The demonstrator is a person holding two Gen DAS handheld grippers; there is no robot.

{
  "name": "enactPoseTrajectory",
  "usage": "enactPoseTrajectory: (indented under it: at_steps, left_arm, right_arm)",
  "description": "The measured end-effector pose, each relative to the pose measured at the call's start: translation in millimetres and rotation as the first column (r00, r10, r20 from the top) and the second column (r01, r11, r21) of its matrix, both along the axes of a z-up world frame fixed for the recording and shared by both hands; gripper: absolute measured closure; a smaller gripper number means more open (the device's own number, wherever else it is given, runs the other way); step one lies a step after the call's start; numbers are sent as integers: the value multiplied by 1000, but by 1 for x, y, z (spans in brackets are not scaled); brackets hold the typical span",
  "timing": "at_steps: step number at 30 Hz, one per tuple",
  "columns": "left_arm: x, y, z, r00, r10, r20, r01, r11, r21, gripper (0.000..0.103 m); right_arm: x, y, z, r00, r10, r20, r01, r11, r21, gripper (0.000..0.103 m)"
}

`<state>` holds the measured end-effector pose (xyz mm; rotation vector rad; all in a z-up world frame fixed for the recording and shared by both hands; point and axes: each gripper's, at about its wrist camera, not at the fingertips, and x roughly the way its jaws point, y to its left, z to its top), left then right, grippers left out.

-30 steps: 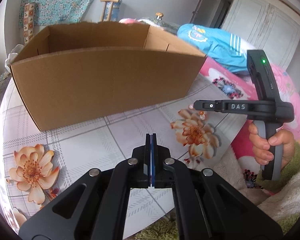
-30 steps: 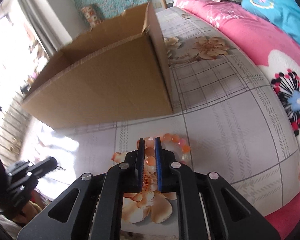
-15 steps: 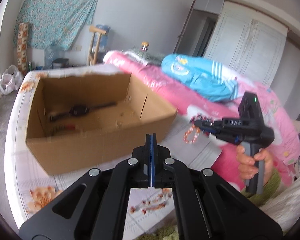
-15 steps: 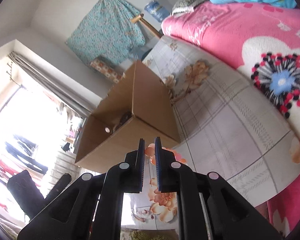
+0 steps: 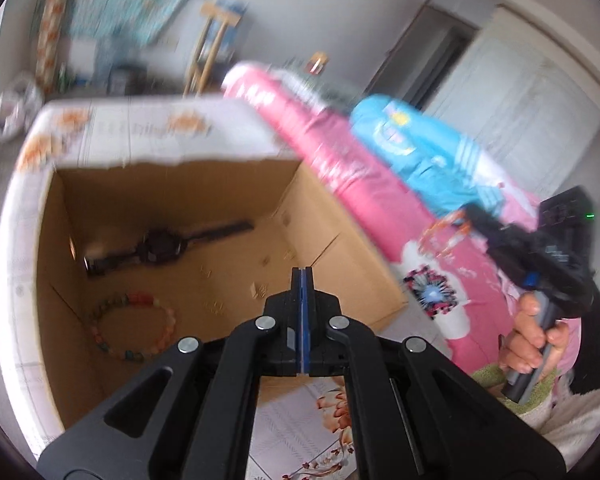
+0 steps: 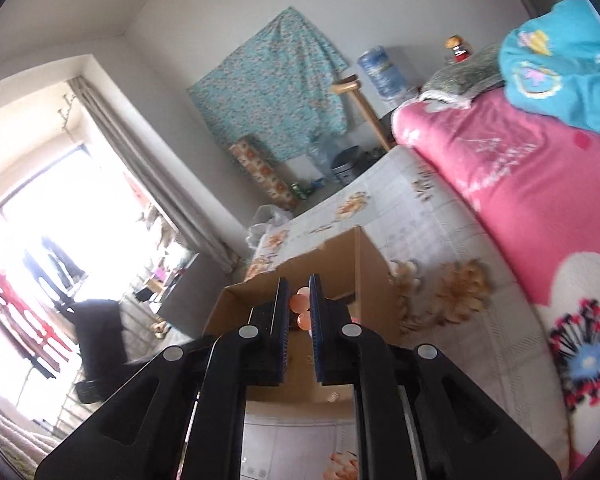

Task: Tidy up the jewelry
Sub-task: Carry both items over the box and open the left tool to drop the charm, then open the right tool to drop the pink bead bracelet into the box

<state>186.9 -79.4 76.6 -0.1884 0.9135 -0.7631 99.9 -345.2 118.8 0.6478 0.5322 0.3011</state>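
Right gripper [image 6: 299,300] clamped on orange bead bracelet [image 6: 300,303], lifted off tablecloth (earlier flat); cardboard box [image 5: 340,248] interior now visible

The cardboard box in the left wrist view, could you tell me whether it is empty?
No, the cardboard box holds a dark wristwatch and a multicoloured bead bracelet on its floor.

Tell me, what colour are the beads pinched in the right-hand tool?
Pale orange-pink beads, best seen in the right wrist view, between the right gripper pads.
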Motion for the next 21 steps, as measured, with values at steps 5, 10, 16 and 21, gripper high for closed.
enactPoseTrajectory:
  at_steps: [5, 10, 16, 21]
  left_arm:
    - [26, -4, -47, 983, 18, -182, -8, 998, 56, 103]
    - [31, -2, -65, 974, 50, -219, -19, 990, 141, 103]
    - [27, 9, -63, 979, 88, -185, -59, 986, 155, 91]
    - [12, 21, -45, 988, 123, -97, -110, 986, 128, 67]
  right_arm:
    - [39, 19, -13, 994, 105, -39, -104, 994, 18, 93]
    - [58, 33, -27, 981, 164, -105, -165, 986, -5, 93]
    - [63, 43, -31, 963, 206, -173, -219, 974, -61, 93]
    - [73, 59, -29, 942, 213, -258, -274, 934, -231, 93]
